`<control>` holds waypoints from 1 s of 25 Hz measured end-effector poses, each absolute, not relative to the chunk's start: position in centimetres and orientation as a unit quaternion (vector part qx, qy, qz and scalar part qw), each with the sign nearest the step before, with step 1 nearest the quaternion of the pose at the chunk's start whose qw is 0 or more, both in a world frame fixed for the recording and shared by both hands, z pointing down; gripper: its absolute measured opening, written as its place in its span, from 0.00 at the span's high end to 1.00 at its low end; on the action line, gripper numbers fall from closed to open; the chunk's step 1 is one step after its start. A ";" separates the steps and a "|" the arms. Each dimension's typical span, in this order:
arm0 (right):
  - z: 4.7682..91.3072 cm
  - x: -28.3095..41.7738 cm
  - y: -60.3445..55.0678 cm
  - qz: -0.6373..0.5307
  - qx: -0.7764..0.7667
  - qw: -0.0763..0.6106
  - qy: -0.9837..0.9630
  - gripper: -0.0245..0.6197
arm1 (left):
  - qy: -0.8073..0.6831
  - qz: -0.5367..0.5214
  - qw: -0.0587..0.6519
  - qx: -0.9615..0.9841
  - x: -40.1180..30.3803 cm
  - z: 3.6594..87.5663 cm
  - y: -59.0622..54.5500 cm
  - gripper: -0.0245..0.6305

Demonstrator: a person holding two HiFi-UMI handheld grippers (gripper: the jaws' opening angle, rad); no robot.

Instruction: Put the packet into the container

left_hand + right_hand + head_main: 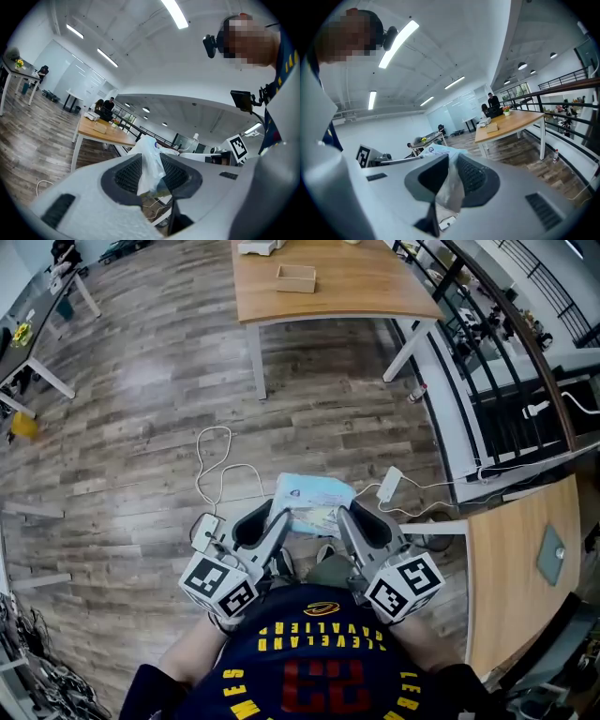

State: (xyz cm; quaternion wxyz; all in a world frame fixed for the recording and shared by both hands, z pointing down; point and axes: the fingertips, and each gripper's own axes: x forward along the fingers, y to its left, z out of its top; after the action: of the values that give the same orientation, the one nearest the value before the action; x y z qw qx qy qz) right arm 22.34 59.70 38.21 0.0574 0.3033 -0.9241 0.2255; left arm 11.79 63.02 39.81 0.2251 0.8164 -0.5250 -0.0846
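A pale blue and white plastic packet hangs in the air in front of me, above the wood floor. My left gripper is shut on its left edge and my right gripper on its right edge. In the left gripper view the packet is pinched between the dark pads. The right gripper view shows the packet crumpled between the pads the same way. A small shallow wooden box, the container, sits on a wooden table well ahead of me.
White cables and a power strip lie on the floor just beyond the packet. A black railing runs along the right. A second wooden desk stands at my right, and white tables at the far left.
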 end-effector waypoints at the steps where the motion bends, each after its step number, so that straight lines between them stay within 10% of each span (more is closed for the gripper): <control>1: 38.3 22.1 59.3 0.226 0.304 0.060 -0.923 0.85 | -0.524 -0.085 0.226 0.817 11.5 40.0 62.7 0.78; 25: 39.4 18.7 33.9 0.255 0.251 0.041 -0.933 0.85 | -0.572 -0.063 0.227 0.785 8.6 40.5 38.8 0.78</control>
State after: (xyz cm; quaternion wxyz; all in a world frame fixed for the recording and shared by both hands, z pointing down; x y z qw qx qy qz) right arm 18.71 33.92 39.36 0.0407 0.2512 -0.9328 0.2551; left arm 8.65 38.80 40.54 0.2275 0.7853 -0.5722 -0.0634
